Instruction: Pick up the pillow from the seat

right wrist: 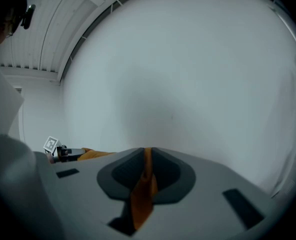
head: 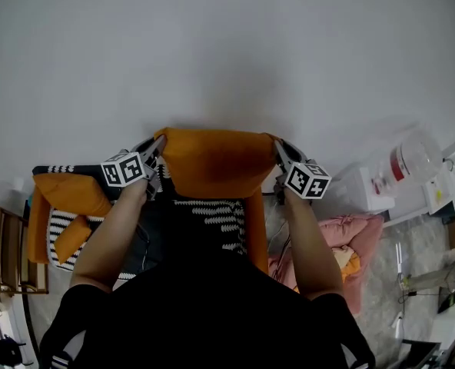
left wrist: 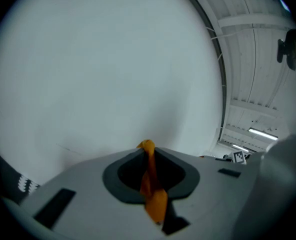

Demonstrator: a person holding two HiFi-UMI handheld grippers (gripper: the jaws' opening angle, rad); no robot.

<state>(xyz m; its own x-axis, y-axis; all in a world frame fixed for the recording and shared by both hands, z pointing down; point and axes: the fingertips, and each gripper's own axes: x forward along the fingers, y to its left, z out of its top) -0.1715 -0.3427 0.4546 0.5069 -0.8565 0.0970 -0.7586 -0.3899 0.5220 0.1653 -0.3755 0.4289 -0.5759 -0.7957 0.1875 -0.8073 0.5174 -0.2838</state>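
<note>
Pillow hangs between the two grippers, clear above the seat, with the white wall just ahead of both. Left gripper is clenched on the pillow's top corner on its side, orange fabric pinched thin between the jaws. Right gripper is clenched on the opposite top corner with the same thin pinch. Both bites look shallow, cloth edge rather than stuffing, so slip is my main worry. Advice: hold full clamp on both, raise them level with each other, don't spread them or the cloth drags out, no wrist twist. Second orange pillow lies below and outboard of the left gripper; ignore it. Lift looks nearly done.
</note>
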